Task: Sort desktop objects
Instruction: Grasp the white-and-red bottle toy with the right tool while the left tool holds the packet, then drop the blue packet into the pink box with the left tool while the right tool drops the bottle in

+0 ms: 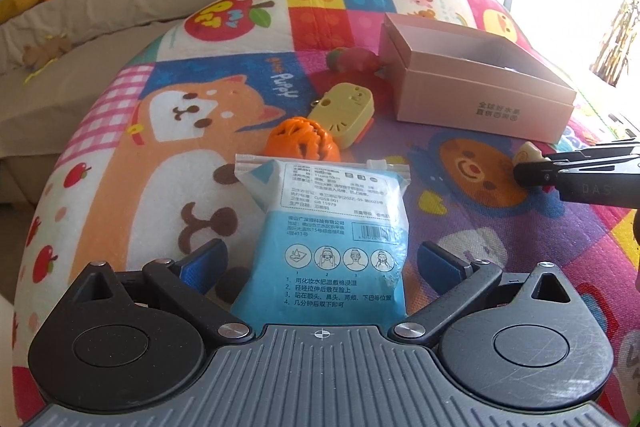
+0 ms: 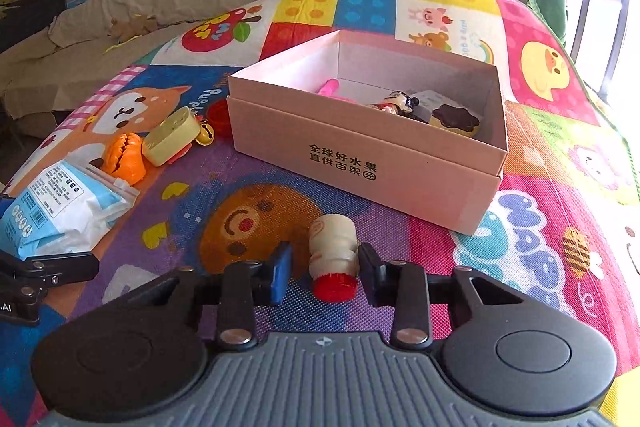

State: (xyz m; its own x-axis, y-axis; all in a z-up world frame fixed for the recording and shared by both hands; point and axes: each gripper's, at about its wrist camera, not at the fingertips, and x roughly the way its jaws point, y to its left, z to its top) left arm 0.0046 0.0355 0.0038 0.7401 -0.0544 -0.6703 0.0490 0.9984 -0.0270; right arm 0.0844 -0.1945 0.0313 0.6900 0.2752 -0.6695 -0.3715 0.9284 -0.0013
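Left wrist view
- Left gripper [image 1: 320,261]: fingers spread wide, gripping nothing; blue pads stand either side of the packet, apart from it.
- Blue-and-white packet [image 1: 332,227]: lies flat on the play mat [image 1: 120,147] between the open fingers, zip edge pointing away.
- Orange ball [image 1: 302,141]: just beyond the packet's far edge, touching or nearly so.
- Yellow toy [image 1: 346,109]: just behind the ball, leaning on it.
- Red toy [image 1: 352,61]: farther back, near the box's left corner.
- Pink box [image 1: 480,103]: open, right of centre; contents hidden from here.
- Right gripper [image 1: 532,167]: enters from the right edge; a pale object sits at its tip.

Right wrist view
- Right gripper [image 2: 324,267]: fingers part open around the small bottle [image 2: 334,251]; right pad close against it, left pad shows a gap; firm grip cannot be told.
- Small bottle: cream body, red cap toward the camera, lying on the mat just before the box.
- Pink box [image 2: 360,163]: holds a doll figure [image 2: 396,103], a chocolate-topped piece [image 2: 456,121] and something pink [image 2: 330,89].
- Packet, ball, yellow toy: grouped at left, well apart from the bottle.
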